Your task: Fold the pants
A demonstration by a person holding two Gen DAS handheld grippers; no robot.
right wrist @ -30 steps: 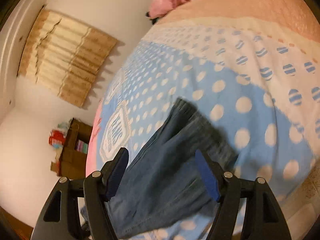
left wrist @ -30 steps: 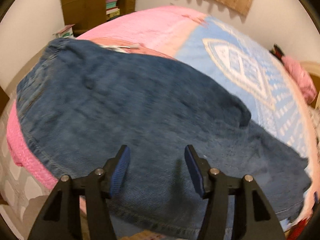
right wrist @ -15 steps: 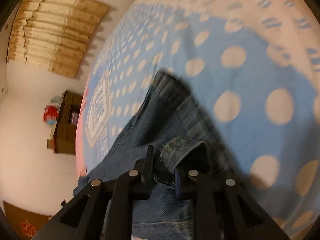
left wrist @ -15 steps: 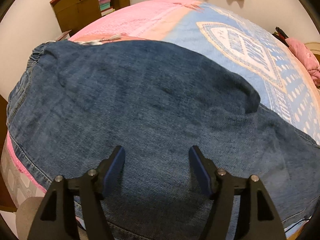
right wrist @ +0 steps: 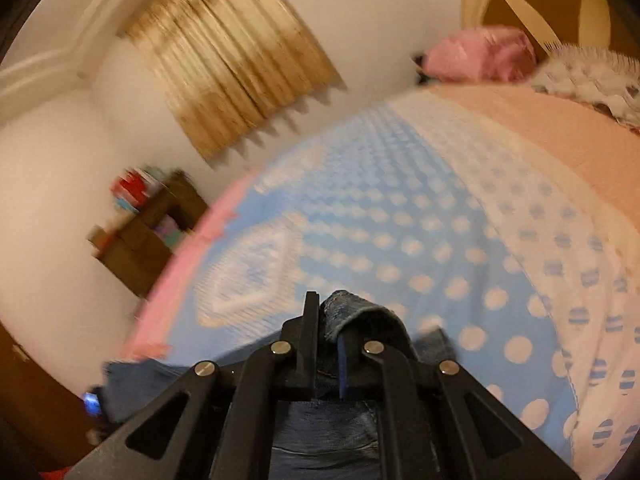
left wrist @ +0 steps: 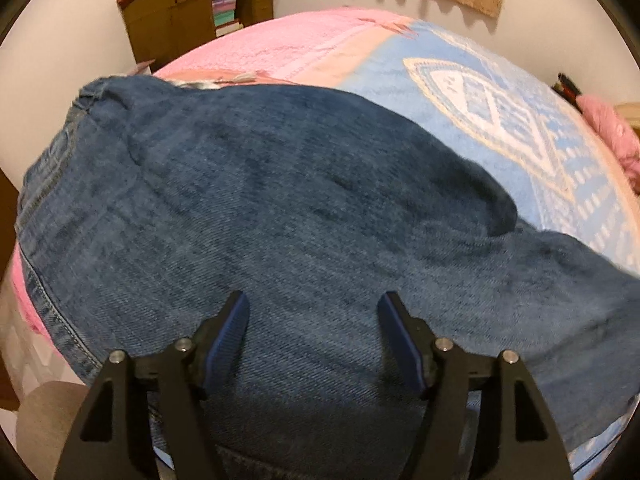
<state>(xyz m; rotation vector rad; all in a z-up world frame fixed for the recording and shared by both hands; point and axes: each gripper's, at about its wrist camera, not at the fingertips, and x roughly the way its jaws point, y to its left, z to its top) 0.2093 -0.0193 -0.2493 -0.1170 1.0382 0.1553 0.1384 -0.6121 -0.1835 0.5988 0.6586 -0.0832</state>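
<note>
The jeans (left wrist: 280, 216) lay spread across the bed (left wrist: 472, 92), waistband end toward the pink side near the cabinet (left wrist: 192, 8), legs running off toward the dotted blue part. The left gripper (left wrist: 314, 324) hung just over the denim with its jaws wide apart and nothing between them — pads clear of the cloth, holding nothing.

Over on the other side, the right gripper (right wrist: 326, 330) had its jaws closing on a hem (right wrist: 352, 312) of the jeans, the pads already pinching it, a curl of denim standing up between them. That view was smeared with motion, so how many layers were caught was hard to say — possibly just one.

The risks from there? A shallow bite on a thick hem could slip out partway through the carry, and the leg would drop short of the waistband. If only the top layer was pinched, the lower one would stay behind and the fold would come out skewed. And with the left claw not pressing anything down, the pull might drag the whole garment along the blanket instead of folding it, or bunch the seat into wrinkles.
</note>
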